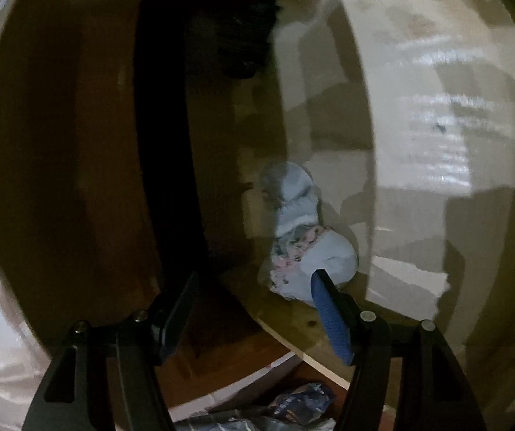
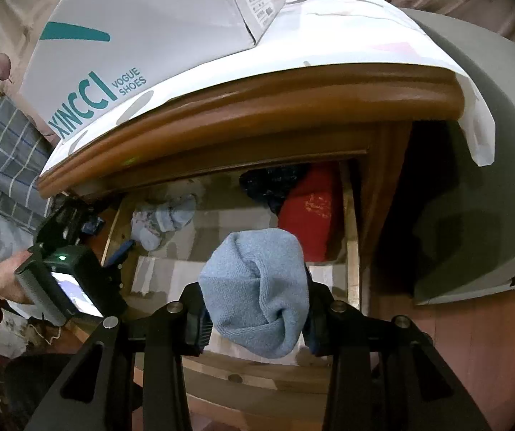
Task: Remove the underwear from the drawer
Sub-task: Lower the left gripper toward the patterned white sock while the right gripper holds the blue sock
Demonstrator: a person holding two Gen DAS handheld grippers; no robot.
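Observation:
My right gripper (image 2: 255, 318) is shut on a rolled light blue underwear (image 2: 257, 287) and holds it above the open wooden drawer (image 2: 352, 251). A pale blue and floral bundle of underwear (image 2: 160, 221) lies in the drawer's back left corner; it also shows in the left wrist view (image 1: 300, 237). My left gripper (image 1: 254, 287) is open at the drawer's left side, its right fingertip (image 1: 324, 294) touching that bundle. The left gripper's body (image 2: 74, 276) shows in the right wrist view, held by a hand.
A red garment (image 2: 311, 212) and a dark garment (image 2: 275, 179) lie at the drawer's back right. A white shoe box (image 2: 142, 36) stands on the cabinet's top. A plaid cloth (image 2: 2, 165) is at the left. A grey object (image 2: 491, 179) stands at the right.

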